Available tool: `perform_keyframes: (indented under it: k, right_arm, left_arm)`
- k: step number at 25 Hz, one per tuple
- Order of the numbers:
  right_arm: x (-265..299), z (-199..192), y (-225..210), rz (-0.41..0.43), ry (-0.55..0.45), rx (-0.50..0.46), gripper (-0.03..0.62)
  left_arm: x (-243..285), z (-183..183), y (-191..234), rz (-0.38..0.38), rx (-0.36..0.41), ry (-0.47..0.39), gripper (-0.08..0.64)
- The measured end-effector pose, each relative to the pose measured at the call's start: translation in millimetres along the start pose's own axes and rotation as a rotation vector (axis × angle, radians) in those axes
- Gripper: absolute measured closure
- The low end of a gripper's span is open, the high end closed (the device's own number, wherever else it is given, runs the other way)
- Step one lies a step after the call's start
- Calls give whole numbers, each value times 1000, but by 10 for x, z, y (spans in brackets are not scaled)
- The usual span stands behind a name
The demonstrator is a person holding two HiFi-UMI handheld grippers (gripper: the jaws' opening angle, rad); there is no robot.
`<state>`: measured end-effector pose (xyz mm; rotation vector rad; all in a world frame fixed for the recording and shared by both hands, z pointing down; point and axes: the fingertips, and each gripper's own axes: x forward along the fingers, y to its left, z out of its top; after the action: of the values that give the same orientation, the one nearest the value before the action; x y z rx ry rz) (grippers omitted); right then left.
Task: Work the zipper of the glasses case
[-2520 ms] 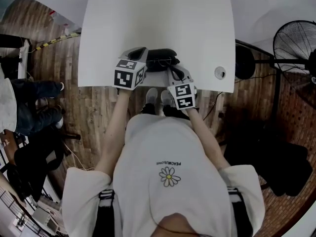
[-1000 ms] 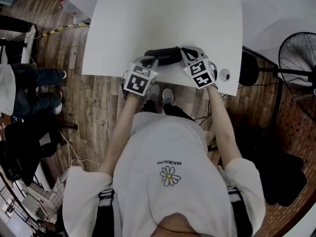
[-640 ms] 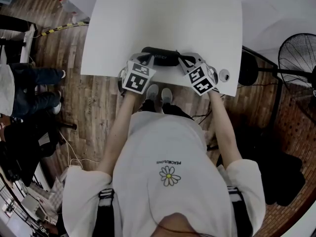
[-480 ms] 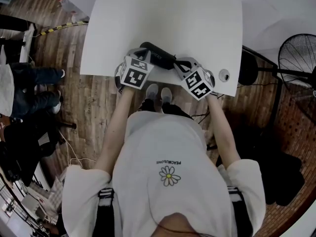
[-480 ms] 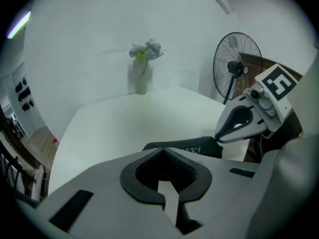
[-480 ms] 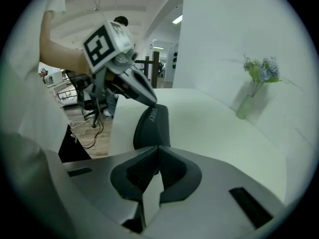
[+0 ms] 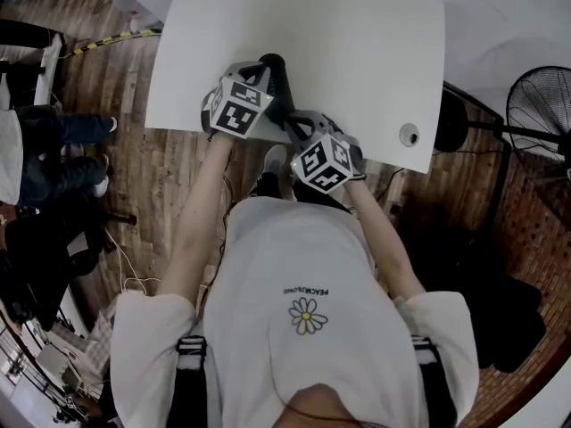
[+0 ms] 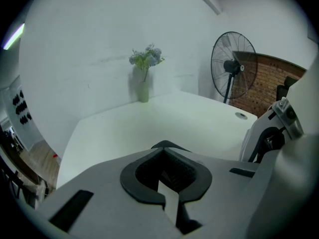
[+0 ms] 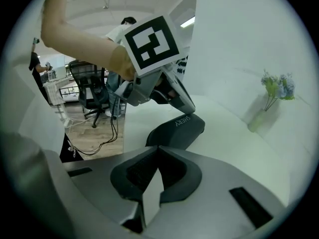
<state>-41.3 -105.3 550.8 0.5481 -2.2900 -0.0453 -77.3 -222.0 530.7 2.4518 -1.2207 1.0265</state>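
The white table (image 7: 357, 52) bears the glasses case (image 9: 175, 130) near its front edge: a dark, oblong, rounded shell with pale lettering on top. The left gripper (image 9: 188, 105) touches its far end and the right gripper (image 9: 159, 149) sits at its near end, each with its jaws pressed together.

I log one white table (image 7: 357, 52), a vase of flowers (image 8: 144, 86) at its far edge, a round grommet (image 7: 409, 135) by its near right corner. One standing fan (image 7: 540, 87) beyond its right edge.
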Motion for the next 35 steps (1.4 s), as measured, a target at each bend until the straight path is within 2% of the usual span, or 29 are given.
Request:
perform_keyframes:
  k: [3,5,9,11,14,18,20,21,22,29,30,32,35]
  right_arm:
    - [31,29,-7,-18,2,6,584]
    - [29,45,-15,-21,1,13,584]
    - [7,75,1,-20,-1,20,584]
    - [10,81,13,-10,-2,30,584]
    - [-1,67,-28,15,-9,53,584]
    - [-111,1,-257,-14,-15,65,584]
    - [-105,-79,-339,13,-2,79,583]
    - [-82,-125,-346,47,13,83,560]
    - [-50,-168,-340,83,29,76,475]
    - [175,-314,-235,215,154,-100,469]
    - [205,-322,-224,217,168,-128,490]
    - [244,-343,-201,209,187,-184,573]
    - [225,-376,-149,218,207,-219,581]
  left_arm:
    - [-159,150,-38,-10,34,-56,548]
    - [-267,240,-181,-57,59,-80,547]
    - [-247,75,-498,-153,126,9,546]
    - [-191,-50,-579,-177,112,34,548]
    - [-152,-96,-592,-182,58,0,548]
    - [-139,-93,-601,-188,52,6,546]
    - [-142,-105,-599,-189,55,21,546]
    - [-143,-107,-598,-187,57,25,546]
    - [-142,-107,-599,-184,61,27,546]
    - [-125,-118,-614,-182,86,43,546]
    - [-127,-120,-610,-180,89,47,546]
    - [-123,-123,-617,-176,96,51,546]
    - [-109,-124,-635,-172,100,50,546]
